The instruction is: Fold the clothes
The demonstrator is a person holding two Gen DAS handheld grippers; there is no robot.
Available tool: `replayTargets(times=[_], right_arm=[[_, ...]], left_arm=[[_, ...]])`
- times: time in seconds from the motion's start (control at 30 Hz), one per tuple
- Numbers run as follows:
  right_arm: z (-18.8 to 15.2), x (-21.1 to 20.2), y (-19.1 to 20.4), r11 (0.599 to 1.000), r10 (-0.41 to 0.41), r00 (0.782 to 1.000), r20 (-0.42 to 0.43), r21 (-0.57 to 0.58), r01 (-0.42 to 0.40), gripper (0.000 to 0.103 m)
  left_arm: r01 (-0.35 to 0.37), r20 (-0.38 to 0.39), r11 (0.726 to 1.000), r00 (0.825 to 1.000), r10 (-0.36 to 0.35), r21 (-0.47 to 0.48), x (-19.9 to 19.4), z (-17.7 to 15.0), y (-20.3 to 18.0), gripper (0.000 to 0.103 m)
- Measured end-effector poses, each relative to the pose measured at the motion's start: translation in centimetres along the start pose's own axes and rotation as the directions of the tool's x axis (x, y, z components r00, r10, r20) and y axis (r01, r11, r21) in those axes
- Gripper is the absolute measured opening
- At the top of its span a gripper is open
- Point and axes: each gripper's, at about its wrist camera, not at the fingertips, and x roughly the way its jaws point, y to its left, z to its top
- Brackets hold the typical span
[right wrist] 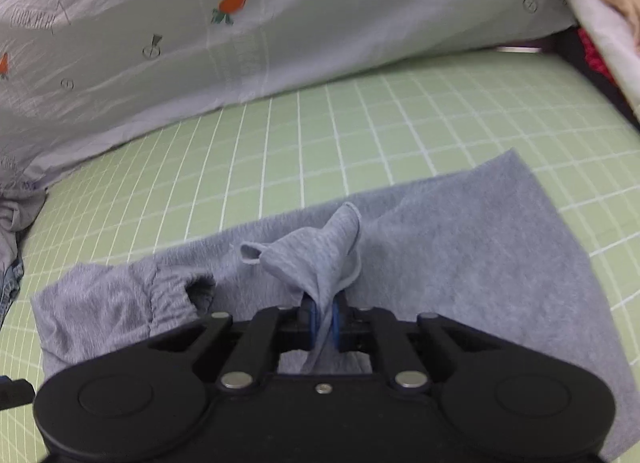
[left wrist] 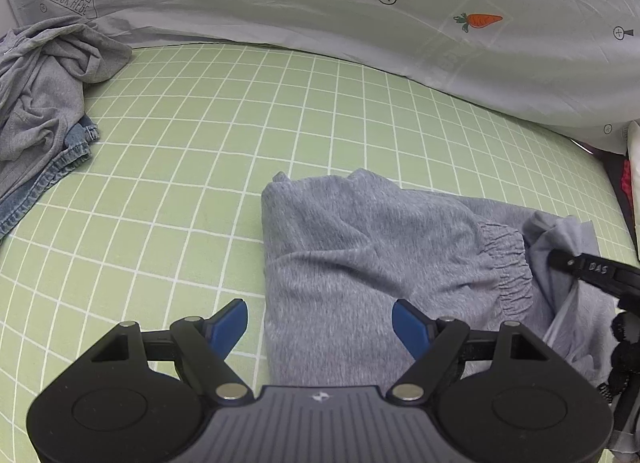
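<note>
The right tool [right wrist: 322, 321] is clamped on a bunched fold of the grey sweatpants [right wrist: 460, 247]; the left tool [left wrist: 320, 327] hangs apart over them. Green gridded bed [left wrist: 180, 167] lies bare toward the clothes pile [left wrist: 40, 103] at its far-left edge.

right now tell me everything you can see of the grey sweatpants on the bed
The grey sweatpants look like soft heathered fleece, with a gathered elastic band. They lie partly folded and rumpled on the green checked sheet. The right gripper is shut on a pinched-up tuft of their fabric. The left gripper hangs open over them, apparently not gripping.
</note>
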Motion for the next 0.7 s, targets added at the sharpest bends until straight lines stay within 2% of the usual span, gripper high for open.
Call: replayTargets(times=[0.1,0.13,0.17,0.2,0.23,0.3,0.33,0.4,0.43,0.47,0.57,0.7], right_arm=[[1.3,-1.8,1.2,0.999,-0.023,0.995,0.096,-0.028,0.025,0.008],[1.5,-1.4,1.8,0.998,-0.013,0.996,0.086,-0.054,0.017,0.009],[1.6,-0.8,2.4,0.996,-0.001,0.998,0.067,-0.084,0.006,0.017],[1.5,0.3,3.0,0.994,0.013,1.000,0.013,-0.110,-0.012,0.026],[1.2,1.6,3.6,0.990,0.026,0.998,-0.049,-0.134,-0.032,0.044],[0.5,2.5,4.3,0.992,0.052,0.990,-0.129,-0.104,-0.065,0.041],[0.2,2.0,4.3,0.994,0.068,0.990,-0.125,-0.077,-0.078,0.044],[-0.1,0.2,4.1,0.995,0.079,0.994,-0.074,-0.059,-0.084,0.060],[-0.1,-0.6,4.0,0.996,0.066,0.997,-0.047,-0.056,-0.069,0.070],[-0.1,-1.5,3.6,0.998,0.035,0.999,-0.013,-0.050,-0.035,0.074],[0.1,-2.5,1.9,0.997,-0.079,0.997,0.027,-0.008,0.079,0.079],[-0.6,-0.9,-0.3,0.980,-0.195,0.980,-0.038,0.022,0.196,0.081]], left_arm=[[-0.013,-0.006,1.000,1.000,0.013,-0.017,0.5,0.1,0.8,0.080],[-0.016,-0.012,1.000,1.000,0.016,-0.026,0.7,0.0,1.1,0.080],[-0.017,-0.021,0.999,1.000,0.017,-0.035,0.9,-0.1,1.4,0.080],[-0.017,-0.032,0.999,0.999,0.016,-0.044,1.2,-0.2,1.6,0.080],[-0.018,-0.042,0.998,0.999,0.015,-0.053,1.5,-0.4,1.8,0.080],[-0.017,-0.057,0.998,0.998,0.013,-0.065,1.7,-0.7,2.0,0.080],[-0.015,-0.059,0.998,0.998,0.011,-0.067,1.8,-0.8,2.1,0.080],[-0.012,-0.061,0.997,0.998,0.008,-0.071,1.8,-1.1,2.1,0.080],[-0.011,-0.062,0.997,0.998,0.007,-0.074,1.8,-1.2,2.1,0.081],[-0.011,-0.065,0.997,0.998,0.006,-0.079,2.0,-1.3,2.2,0.081],[-0.008,-0.072,0.997,0.997,0.002,-0.080,2.4,-1.3,2.1,0.081],[-0.006,-0.076,0.998,0.997,0.000,-0.070,2.7,-1.0,1.9,0.081]])
